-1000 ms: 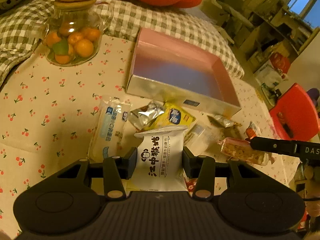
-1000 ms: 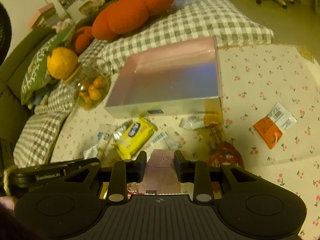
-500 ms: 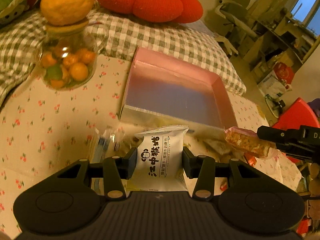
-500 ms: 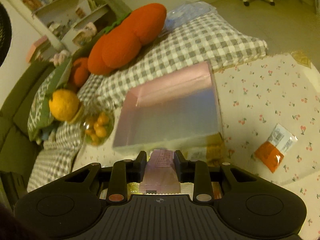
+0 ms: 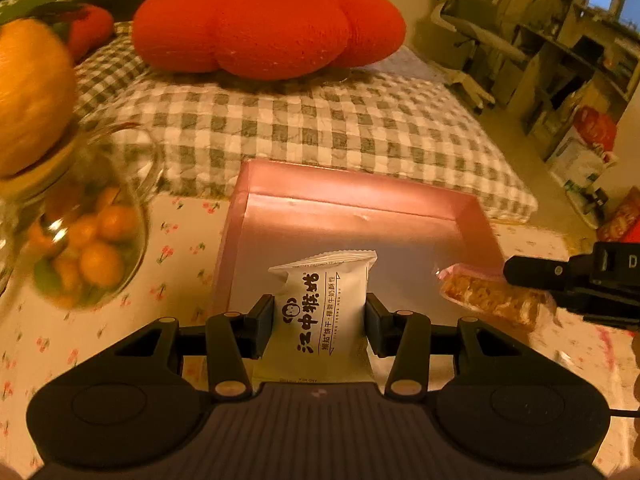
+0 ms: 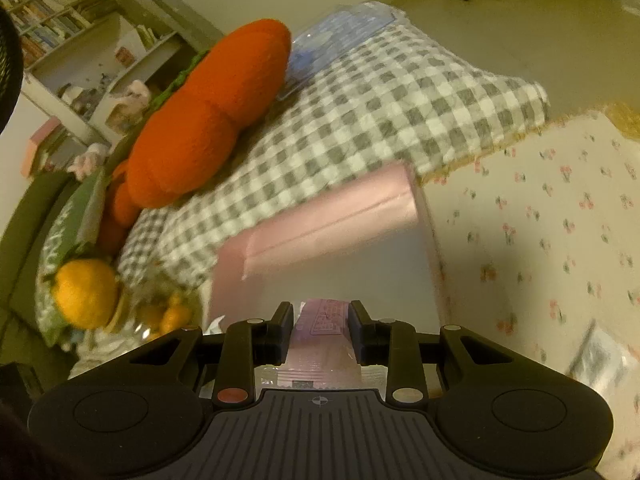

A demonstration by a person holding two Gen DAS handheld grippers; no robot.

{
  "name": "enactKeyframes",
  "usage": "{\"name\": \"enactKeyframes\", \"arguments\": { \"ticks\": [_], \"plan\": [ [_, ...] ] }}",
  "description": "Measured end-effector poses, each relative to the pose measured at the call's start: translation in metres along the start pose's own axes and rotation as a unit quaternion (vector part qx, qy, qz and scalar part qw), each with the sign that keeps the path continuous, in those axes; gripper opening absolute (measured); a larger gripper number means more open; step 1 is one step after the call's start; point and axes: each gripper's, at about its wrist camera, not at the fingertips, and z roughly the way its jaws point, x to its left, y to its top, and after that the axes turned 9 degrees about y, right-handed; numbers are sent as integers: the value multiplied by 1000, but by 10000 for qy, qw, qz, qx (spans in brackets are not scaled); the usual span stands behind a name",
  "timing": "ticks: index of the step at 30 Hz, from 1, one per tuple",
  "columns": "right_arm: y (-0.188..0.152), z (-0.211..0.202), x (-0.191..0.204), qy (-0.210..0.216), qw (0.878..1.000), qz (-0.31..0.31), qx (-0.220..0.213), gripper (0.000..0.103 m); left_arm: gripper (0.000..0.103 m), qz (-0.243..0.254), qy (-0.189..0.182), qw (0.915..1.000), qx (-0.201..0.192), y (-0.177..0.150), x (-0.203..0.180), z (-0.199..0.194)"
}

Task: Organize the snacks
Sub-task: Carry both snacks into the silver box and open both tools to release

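Note:
My left gripper is shut on a white snack packet with black Chinese print, held upright over the near part of the open pink box. My right gripper is shut on a pink clear-wrapped snack bar. That same snack bar shows at the right of the left wrist view, sticking out over the box's right side from the right gripper's black fingers. The pink box lies straight ahead in the right wrist view, its inside bare.
A glass jar of small oranges with an orange fruit on its lid stands left of the box. Behind it lie a grey checked cushion and a red pumpkin-shaped pillow. Another packet rests on the cherry-print cloth.
Both grippers carried their snacks forward from above the loose pile to over the pink box. The pile has dropped out of sight. The right wrist rolled, tilting its view.

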Motion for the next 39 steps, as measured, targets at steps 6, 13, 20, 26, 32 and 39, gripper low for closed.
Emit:
{"name": "enactKeyframes", "arguments": {
  "ticks": [6,13,20,26,32,39],
  "plan": [
    [20,27,-10,-197,9993,-291,-159,29,43,46,250,9997,-40,13,-7,34],
    [34,45,-20,-239,9982,-474,-292,29,43,130,520,9984,-186,26,-11,53],
    [38,54,-24,-242,9977,-559,-310,29,43,168,625,9975,-266,28,-15,61],
    [36,57,-27,-199,9980,-537,-270,33,48,354,616,9972,-249,25,-20,66],
    [36,52,-22,-236,9981,-525,-205,53,68,485,636,9964,-278,21,-22,59],
    [33,37,-8,-250,9974,-661,-149,66,75,532,620,9963,-281,16,-21,40]
  ]
}}
